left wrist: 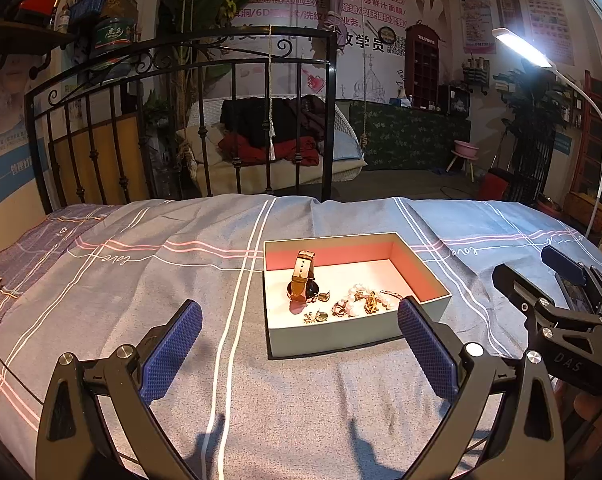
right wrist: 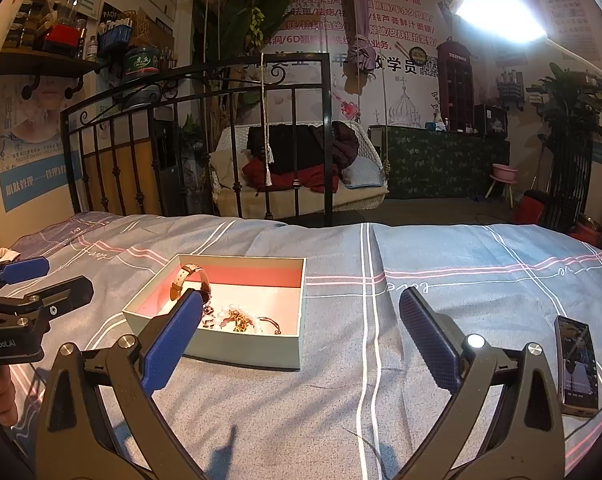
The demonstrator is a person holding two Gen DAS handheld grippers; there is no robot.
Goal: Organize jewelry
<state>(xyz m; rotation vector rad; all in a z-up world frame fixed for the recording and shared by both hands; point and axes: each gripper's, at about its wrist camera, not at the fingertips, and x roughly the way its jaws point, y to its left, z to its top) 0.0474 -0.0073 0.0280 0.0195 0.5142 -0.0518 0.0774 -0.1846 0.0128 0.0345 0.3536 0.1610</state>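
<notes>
box [left wrist: 353,336] ahead of open left tool [left wrist: 299,334] — earrings [left wrist: 316,316] inside, probably

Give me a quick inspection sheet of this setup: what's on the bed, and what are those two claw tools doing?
Surface: bedspread, grey-blue with plaid lines, lightly wrinkled.
Job's things: open box holding a watch propped upright, a pearl bracelet and small gold pieces.
Clutter: phone lying on the bedspread, screen lit.
Grippers: left gripper open, empty, facing the box; right gripper open, empty.
Cables: nothing seen on the bed.
Surroundings: iron bed frame, lit lamp, posters.
</notes>
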